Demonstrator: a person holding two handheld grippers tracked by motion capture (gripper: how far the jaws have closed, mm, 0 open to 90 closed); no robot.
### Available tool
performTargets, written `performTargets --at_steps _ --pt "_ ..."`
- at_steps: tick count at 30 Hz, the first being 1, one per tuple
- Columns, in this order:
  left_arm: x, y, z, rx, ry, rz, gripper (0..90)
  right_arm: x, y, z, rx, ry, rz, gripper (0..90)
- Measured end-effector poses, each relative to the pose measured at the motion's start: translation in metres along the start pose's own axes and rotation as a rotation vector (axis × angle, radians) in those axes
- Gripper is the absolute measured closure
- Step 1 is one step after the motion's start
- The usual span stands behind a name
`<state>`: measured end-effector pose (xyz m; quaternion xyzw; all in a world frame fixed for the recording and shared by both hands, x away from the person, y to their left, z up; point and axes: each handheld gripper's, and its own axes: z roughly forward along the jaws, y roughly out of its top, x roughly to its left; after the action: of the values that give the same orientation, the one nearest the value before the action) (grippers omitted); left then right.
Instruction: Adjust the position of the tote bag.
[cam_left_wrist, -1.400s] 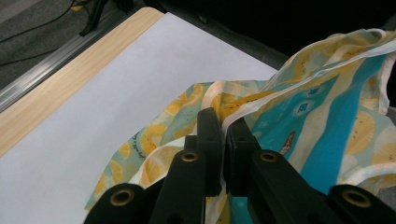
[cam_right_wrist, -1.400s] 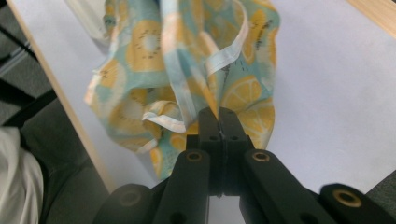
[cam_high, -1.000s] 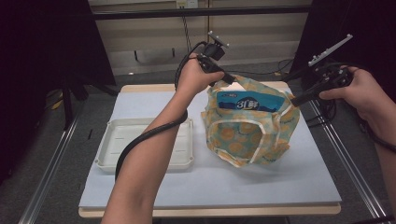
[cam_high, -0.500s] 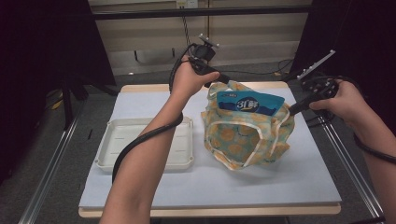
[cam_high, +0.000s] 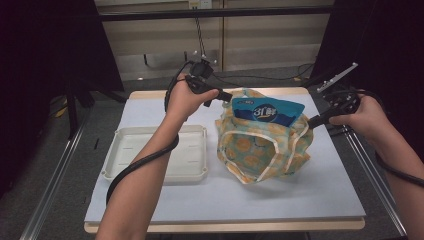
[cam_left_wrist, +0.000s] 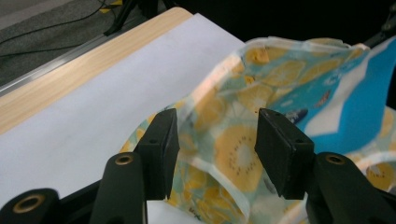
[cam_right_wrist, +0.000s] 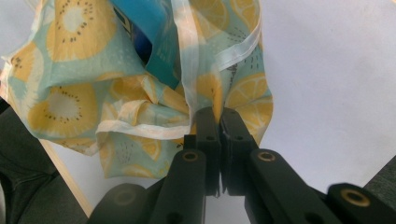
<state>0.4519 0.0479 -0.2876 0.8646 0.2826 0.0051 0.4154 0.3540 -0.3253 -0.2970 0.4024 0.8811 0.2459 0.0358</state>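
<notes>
A fabric bag (cam_high: 260, 150) printed with yellow citrus slices stands on the white table mat, and a blue pouch (cam_high: 267, 112) sticks up out of its mouth. My left gripper (cam_high: 227, 96) is at the bag's upper left rim. In the left gripper view my left gripper (cam_left_wrist: 217, 126) is open, its jaws either side of the bag (cam_left_wrist: 275, 79) cloth without pinching it, the blue pouch (cam_left_wrist: 369, 88) behind. My right gripper (cam_high: 312, 121) is at the bag's right side. My right gripper (cam_right_wrist: 218, 114) is shut on a fold of the bag (cam_right_wrist: 70, 107) by its pale trim, near the pouch (cam_right_wrist: 144, 23).
An empty white tray (cam_high: 150, 132) lies left of the bag under the left forearm. The white mat (cam_high: 300, 195) covers the table (cam_high: 145, 94), which has a wooden edge. Metal rails run along both sides, and cables trail from the grippers.
The right hand has moved left and down with the bag's right edge, so the bag sits lower. The left hand has shifted slightly at the bag's left rim.
</notes>
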Motion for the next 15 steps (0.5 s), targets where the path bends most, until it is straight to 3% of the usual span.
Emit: performTargets --at_steps 3,4,6,11,14,15 --pt "-0.006 -0.008 0.001 0.005 -0.006 -0.019 51.5 0.002 -0.002 0.003 0.000 -0.005 -0.003 87.7" --pt "-0.005 -0.010 0.000 0.014 -0.004 -0.005 53.5 0.003 -0.002 0.004 -0.001 -0.006 -0.003 87.4" --pt "-0.005 -0.015 0.002 0.003 -0.010 -0.030 54.4 0.004 -0.003 0.005 -0.015 -0.012 0.004 87.3" --pt "-0.008 -0.023 0.006 0.025 -0.020 0.008 59.1 0.008 -0.006 0.007 -0.026 -0.023 -0.005 87.3" --pt "-0.008 -0.026 0.011 0.036 -0.004 0.004 64.2 0.009 -0.007 0.009 -0.040 -0.014 0.010 87.3" --pt "-0.006 -0.027 0.013 0.044 -0.016 0.010 67.5 0.009 -0.007 0.010 -0.045 -0.013 0.005 87.2"
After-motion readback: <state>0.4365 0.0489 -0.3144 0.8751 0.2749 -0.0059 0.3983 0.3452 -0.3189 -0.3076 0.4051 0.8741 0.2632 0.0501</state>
